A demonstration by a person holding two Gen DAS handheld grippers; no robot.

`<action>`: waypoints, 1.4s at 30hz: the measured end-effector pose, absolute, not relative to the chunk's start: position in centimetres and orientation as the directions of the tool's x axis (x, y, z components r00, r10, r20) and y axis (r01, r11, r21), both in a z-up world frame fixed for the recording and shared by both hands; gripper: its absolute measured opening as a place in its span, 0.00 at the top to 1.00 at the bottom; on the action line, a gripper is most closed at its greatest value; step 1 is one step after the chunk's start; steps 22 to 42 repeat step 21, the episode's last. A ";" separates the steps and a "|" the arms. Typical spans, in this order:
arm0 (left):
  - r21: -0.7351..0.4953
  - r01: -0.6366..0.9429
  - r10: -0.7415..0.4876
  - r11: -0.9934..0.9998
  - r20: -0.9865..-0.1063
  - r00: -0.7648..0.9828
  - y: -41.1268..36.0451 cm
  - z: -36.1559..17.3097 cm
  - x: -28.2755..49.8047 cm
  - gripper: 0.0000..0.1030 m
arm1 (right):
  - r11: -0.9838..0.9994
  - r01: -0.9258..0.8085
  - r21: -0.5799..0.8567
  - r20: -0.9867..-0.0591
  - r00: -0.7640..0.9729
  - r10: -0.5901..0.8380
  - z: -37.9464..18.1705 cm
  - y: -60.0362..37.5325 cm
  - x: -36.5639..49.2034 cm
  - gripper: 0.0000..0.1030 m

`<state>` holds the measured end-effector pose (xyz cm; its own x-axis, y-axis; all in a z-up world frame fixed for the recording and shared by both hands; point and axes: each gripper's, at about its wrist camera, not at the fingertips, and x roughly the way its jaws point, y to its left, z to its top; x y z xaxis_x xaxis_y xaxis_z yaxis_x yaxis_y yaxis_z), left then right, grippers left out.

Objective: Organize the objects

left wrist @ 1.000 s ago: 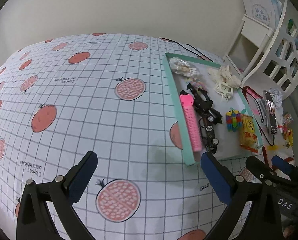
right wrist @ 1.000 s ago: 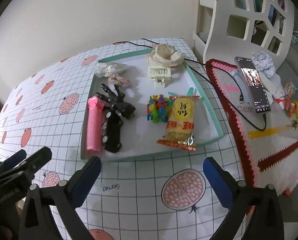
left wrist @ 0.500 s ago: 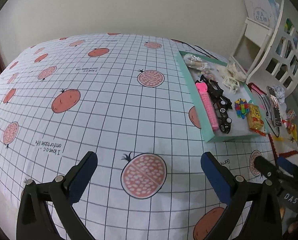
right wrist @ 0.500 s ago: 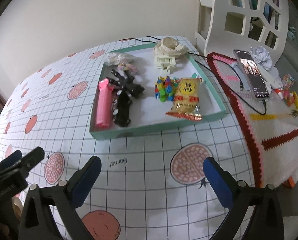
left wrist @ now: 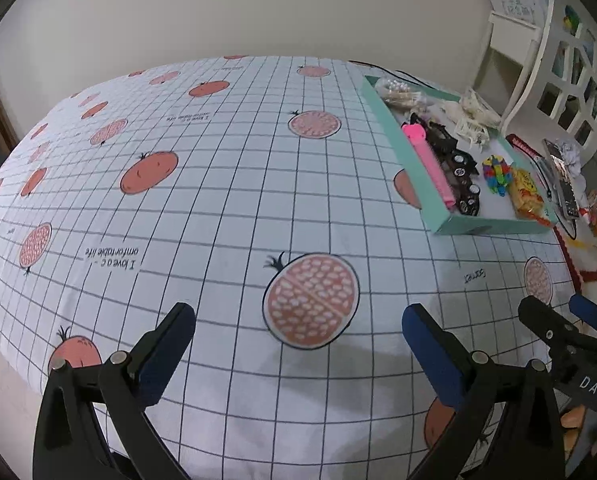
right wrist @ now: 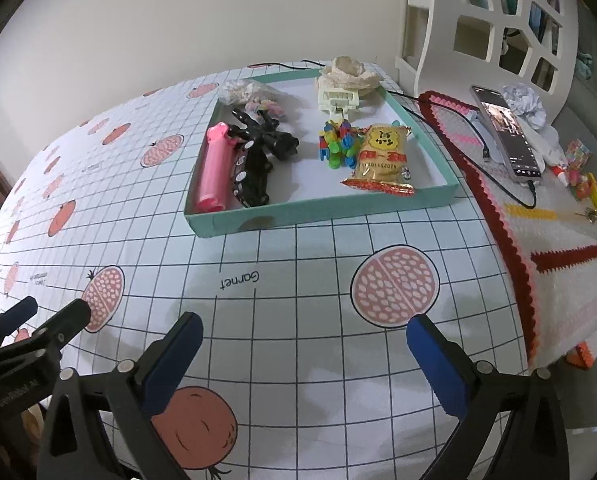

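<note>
- One teal tray [right wrist: 438, 196] sits on the far right part of the fruit-print tablecloth [left wrist: 218, 184].
- In the tray: one pink tube-shaped toy [right wrist: 213, 168] along the left wall, one black toy car [right wrist: 254, 178] just beside it, one cluster of coloured plastic clips [right wrist: 338, 148], one yellow snack packet [right wrist: 382, 160], one cream plastic piece [right wrist: 337, 100], and one clear bag of small bits [right wrist: 242, 90] at the far left corner.
- One phone [right wrist: 506, 132] lies on the crocheted mat [right wrist: 558, 256], right of the tray.
- Left gripper [left wrist: 298, 344]: spread wide, holding nothing.
- Right gripper [right wrist: 304, 346]: spread wide, holding nothing.
- Compared with a second ago, both grippers have drawn back; the tray now lies farther off, with more bare cloth between.
</note>
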<state>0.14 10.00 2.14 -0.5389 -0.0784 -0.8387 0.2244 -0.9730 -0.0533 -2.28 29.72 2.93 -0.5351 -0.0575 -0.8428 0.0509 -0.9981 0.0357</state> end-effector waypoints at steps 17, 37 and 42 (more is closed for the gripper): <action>-0.034 0.229 -0.102 -0.973 -0.826 -0.554 10.5 2.0 1.2 0.00 | -0.998 0.060 0.027 -0.846 -0.530 -0.055 2.3 29.6 -1.8 0.00; -0.025 0.253 -0.122 -0.967 -0.825 -0.552 10.1 2.0 1.2 0.00 | -0.998 0.058 0.029 -0.846 -0.531 -0.056 2.3 29.6 -1.8 0.00; -0.025 0.253 -0.122 -0.967 -0.825 -0.552 10.1 2.0 1.2 0.00 | -0.998 0.058 0.029 -0.846 -0.531 -0.056 2.3 29.6 -1.8 0.00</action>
